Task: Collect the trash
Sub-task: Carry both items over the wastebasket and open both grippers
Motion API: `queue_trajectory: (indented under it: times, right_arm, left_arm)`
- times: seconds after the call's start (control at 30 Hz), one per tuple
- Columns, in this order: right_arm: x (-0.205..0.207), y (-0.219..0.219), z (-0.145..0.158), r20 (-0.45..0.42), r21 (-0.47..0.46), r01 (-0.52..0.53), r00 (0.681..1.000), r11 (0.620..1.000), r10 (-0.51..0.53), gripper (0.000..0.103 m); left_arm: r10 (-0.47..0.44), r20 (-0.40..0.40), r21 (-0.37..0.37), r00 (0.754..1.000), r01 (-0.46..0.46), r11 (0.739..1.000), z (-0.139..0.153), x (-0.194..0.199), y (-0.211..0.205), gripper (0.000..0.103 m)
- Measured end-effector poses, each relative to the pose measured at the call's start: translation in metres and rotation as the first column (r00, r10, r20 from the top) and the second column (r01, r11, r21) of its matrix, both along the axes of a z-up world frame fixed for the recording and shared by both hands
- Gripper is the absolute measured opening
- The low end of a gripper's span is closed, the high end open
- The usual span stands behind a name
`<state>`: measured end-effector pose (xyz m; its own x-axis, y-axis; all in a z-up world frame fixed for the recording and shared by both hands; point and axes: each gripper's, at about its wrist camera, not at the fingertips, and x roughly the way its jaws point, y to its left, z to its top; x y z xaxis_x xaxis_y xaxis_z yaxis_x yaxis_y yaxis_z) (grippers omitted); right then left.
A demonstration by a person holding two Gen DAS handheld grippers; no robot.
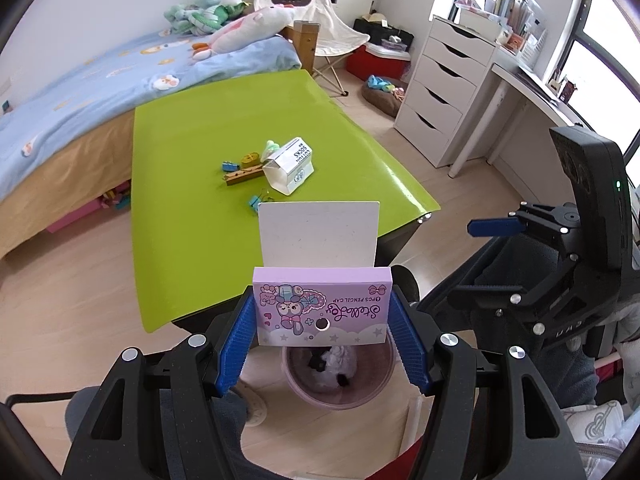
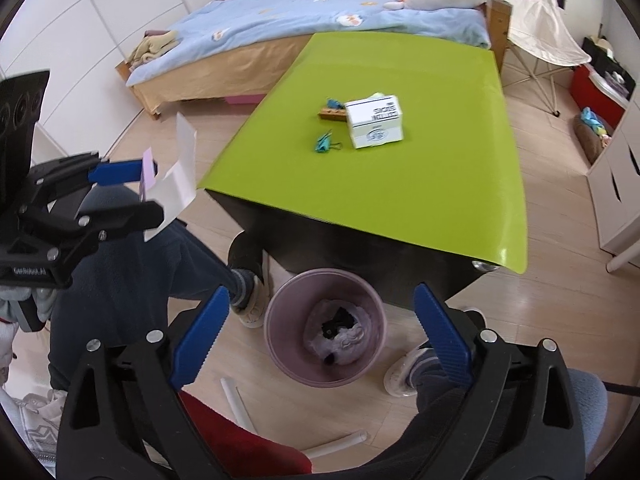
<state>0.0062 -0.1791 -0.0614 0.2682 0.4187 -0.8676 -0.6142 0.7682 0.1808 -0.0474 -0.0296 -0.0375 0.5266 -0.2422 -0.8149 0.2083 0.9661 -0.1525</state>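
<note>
The left gripper (image 1: pixel 322 344) pinches a purple pencil cap box (image 1: pixel 322 306) between its blue pads (image 1: pixel 236 350), one pad pressed to each short side. The box's white flap (image 1: pixel 318 234) stands open, pointing away from the camera. Directly below the box, on the wooden floor, sits a pink trash bin (image 1: pixel 340 376) with crumpled wrapping and dark scraps inside.

The right gripper (image 2: pixel 320 336) holds nothing; its fingers (image 2: pixel 200 338) are spread wide, framing the same trash bin (image 2: pixel 324 340) from above. In the right wrist view the left gripper (image 2: pixel 116 172) appears at the left edge with the box (image 2: pixel 148 178) and its flap.

Beyond the bin stands a table with a green top (image 1: pixel 192 184). Near its middle lie a white cotton socks box (image 1: pixel 290 164), a wooden clothespin (image 1: pixel 244 174), blue binder clips (image 1: pixel 256 202) and a small yellow item beside them. Far left is a bed with a blue cover (image 1: pixel 80 80); far right, a white drawer unit (image 1: pixel 444 88).
</note>
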Motion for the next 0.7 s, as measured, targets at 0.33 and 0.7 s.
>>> queue_trajectory:
  times: [0.33,0.7]
  right_arm:
    - [0.007,-0.022,0.011,0.028,0.005,0.068,0.997,0.998,-0.068,0.094]
    - [0.009,-0.029,0.016,0.038,0.026,0.096,0.995,0.995,-0.097,0.094]
  left_arm:
    - [-0.069,-0.013,-0.007,0.998,0.068,0.998,-0.003,-0.002,-0.017,0.062]
    - [-0.087,-0.007,-0.019,0.996,0.087,0.996,-0.003,0.0,-0.024,0.087]
